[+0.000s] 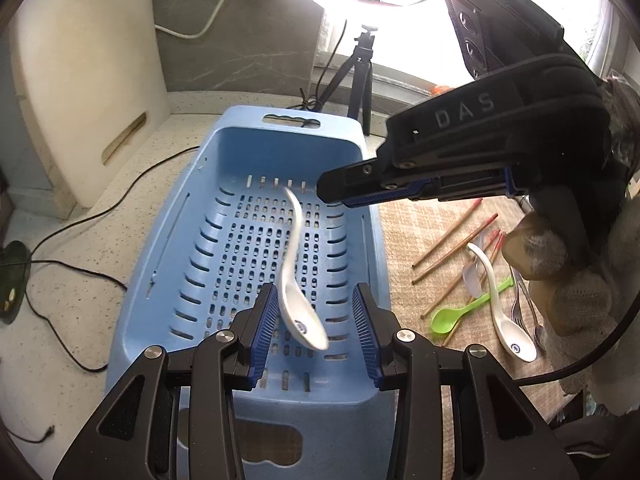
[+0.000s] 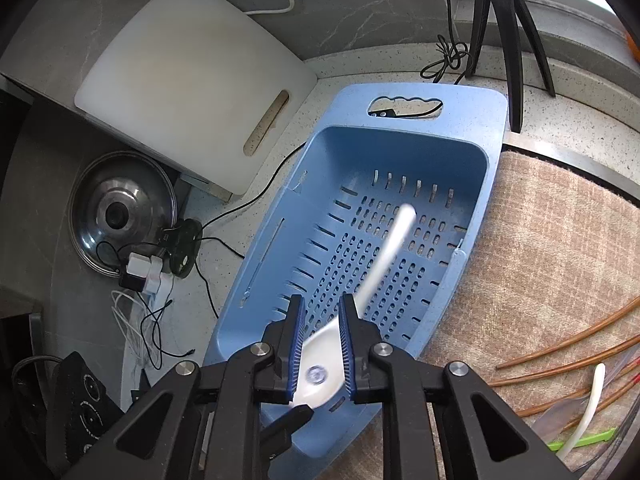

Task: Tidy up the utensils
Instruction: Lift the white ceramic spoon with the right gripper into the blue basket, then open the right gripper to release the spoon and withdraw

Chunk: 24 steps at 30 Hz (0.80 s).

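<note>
We see right tongs [image 2: 322,344] over blue basket [image 2: 472,100], slightly parted, blurred white spoon [image 2: 320,364] between pads, contact unclear. Left tongs [image 1: 316,320] part open, empty, over basket. Right of basket on mat [image 1: 420,232]: one white spoon [image 1: 504,316], one green spoon [image 1: 464,314], several chopsticks [image 1: 452,236].

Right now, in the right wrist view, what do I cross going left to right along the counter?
pot lid → white cutting board → blue basket → woven mat → chopsticks
</note>
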{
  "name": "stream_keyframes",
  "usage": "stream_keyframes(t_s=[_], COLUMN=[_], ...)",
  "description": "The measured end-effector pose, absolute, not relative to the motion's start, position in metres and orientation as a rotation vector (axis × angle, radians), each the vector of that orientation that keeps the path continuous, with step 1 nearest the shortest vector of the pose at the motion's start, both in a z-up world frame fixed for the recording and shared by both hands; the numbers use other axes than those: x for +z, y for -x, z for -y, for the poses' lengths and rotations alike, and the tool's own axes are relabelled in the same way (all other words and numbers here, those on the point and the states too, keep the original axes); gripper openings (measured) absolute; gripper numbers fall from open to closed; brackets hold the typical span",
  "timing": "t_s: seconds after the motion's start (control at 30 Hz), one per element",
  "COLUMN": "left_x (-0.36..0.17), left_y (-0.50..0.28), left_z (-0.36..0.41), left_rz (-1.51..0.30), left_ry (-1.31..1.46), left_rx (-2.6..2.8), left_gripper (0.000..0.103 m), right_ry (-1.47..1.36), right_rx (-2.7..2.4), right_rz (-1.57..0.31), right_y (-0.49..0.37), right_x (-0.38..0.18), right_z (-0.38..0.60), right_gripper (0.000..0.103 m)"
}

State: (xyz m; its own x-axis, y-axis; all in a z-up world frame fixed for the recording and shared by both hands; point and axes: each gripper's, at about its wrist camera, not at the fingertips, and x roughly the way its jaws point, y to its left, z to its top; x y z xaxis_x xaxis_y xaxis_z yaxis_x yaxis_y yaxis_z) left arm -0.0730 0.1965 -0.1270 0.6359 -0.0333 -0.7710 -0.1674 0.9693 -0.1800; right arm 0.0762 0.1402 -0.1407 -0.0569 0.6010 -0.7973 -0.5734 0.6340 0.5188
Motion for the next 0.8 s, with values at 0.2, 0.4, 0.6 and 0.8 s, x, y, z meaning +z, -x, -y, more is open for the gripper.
stream_keyframes(t_s=[0.2,0.4,0.6,0.8], left_x=[-0.121,-0.12,-0.119,-0.113], left_y=[0.079,0.081,0.08,0.086], left_z=[-0.193,-0.18,-0.171,-0.173], left_rz=[-0.872,-0.877,-0.872,-0.874], left_ry=[0.248,0.239,0.227,0.19], left_rx=[0.095,0.112,0.121,0.135], left_gripper=[0.037,0.037,0.037,0.037], right_ry=[-0.01,-0.006,0.009,-0.026], right_rx=[0.977,0.973,0.975,0.933], right_rz=[-1.295,-1.278,-1.276,-1.287], right_y=[-0.072,-0.071,-0.072,-0.077], right_x=[-0.134,-0.131,-0.131,-0.14], right_z=[-0.132,-0.115,-0.1,-0.079], right_gripper=[0.016,0.016,0.016,0.016])
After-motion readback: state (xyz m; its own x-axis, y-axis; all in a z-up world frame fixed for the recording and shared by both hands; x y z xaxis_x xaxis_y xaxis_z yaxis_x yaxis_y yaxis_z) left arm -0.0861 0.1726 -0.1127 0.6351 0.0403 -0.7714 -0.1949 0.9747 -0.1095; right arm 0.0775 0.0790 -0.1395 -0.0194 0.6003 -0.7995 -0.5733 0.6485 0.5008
